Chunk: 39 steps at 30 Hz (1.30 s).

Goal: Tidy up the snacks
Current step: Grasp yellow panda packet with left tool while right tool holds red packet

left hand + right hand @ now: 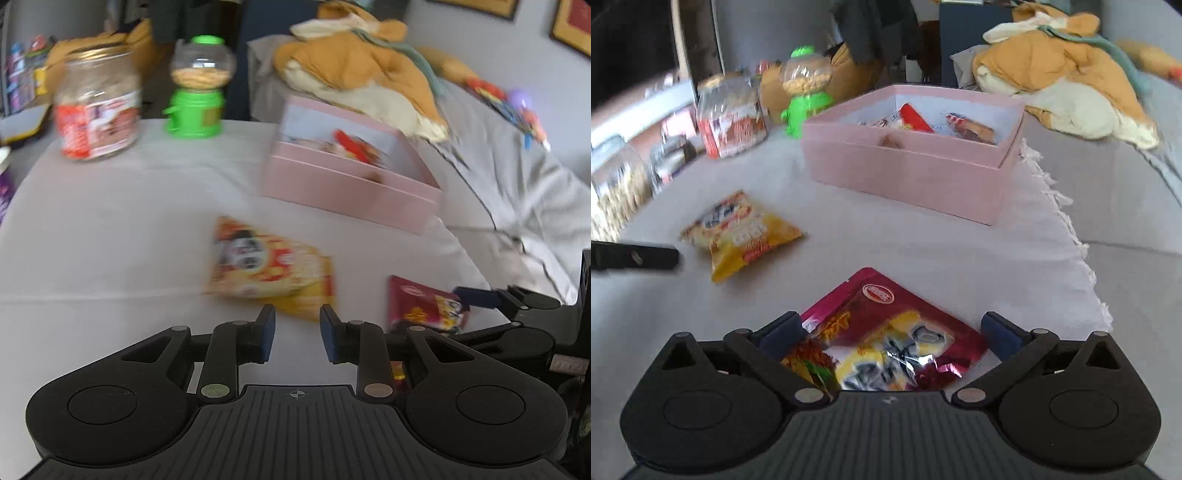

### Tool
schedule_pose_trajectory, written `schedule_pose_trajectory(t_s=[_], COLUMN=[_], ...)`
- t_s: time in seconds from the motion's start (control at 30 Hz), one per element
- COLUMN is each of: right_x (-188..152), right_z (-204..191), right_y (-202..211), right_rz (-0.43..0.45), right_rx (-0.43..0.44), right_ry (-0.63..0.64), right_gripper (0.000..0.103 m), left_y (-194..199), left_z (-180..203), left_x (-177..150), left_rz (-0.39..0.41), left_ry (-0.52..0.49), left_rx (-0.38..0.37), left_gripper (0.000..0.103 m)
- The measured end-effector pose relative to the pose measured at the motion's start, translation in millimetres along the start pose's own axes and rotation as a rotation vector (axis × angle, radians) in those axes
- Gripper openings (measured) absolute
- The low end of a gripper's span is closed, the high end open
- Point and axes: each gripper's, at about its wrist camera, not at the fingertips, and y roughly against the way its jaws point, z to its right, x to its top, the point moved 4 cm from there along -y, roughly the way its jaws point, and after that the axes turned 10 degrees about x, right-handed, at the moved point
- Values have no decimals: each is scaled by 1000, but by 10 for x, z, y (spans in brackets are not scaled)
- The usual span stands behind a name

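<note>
A yellow snack packet (271,267) lies on the white cloth just ahead of my left gripper (297,334), which is open and empty above the cloth. The packet also shows in the right wrist view (738,230). A dark red snack packet (886,339) lies flat between the wide-open fingers of my right gripper (892,332); the pads do not touch it. It also shows in the left wrist view (424,304), with my right gripper (480,299) beside it. A pink box (905,173) holding several snacks stands farther back, and also shows in the left wrist view (347,184).
A clear jar with a red label (98,107) and a green candy dispenser (197,88) stand at the back left. More jars (617,184) line the left edge. A grey sofa (517,177) with orange clothes (354,62) lies right. The cloth's fringed edge (1067,221) runs along the right.
</note>
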Motion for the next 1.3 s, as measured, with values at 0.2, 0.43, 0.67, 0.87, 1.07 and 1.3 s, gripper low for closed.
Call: schedule_pose_trajectory(t_s=[0.2, 0.43, 0.67, 0.87, 1.07, 1.3], right_x=[-45, -55, -54, -53, -52, -54], right_z=[-73, -64, -73, -69, -73, -78], right_y=[-1, 4, 6, 4, 1, -7], right_rz=[0, 3, 5, 5, 5, 6], right_rx=[-23, -20, -21, -20, -23, -27], right_ry=[29, 25, 22, 22, 23, 23], right_gripper=[103, 103, 103, 103, 103, 103], left_y=[-150, -223, -126, -414, -641, -620], left_z=[220, -143, -127, 287, 478, 455], left_x=[118, 173, 326, 497, 422, 489], left_rz=[50, 53, 65, 91, 74, 42], left_ry=[-115, -123, 33, -145, -246, -233], left_rx=[163, 339, 168, 278, 285, 218], left_gripper=[31, 34, 34, 35, 37, 54])
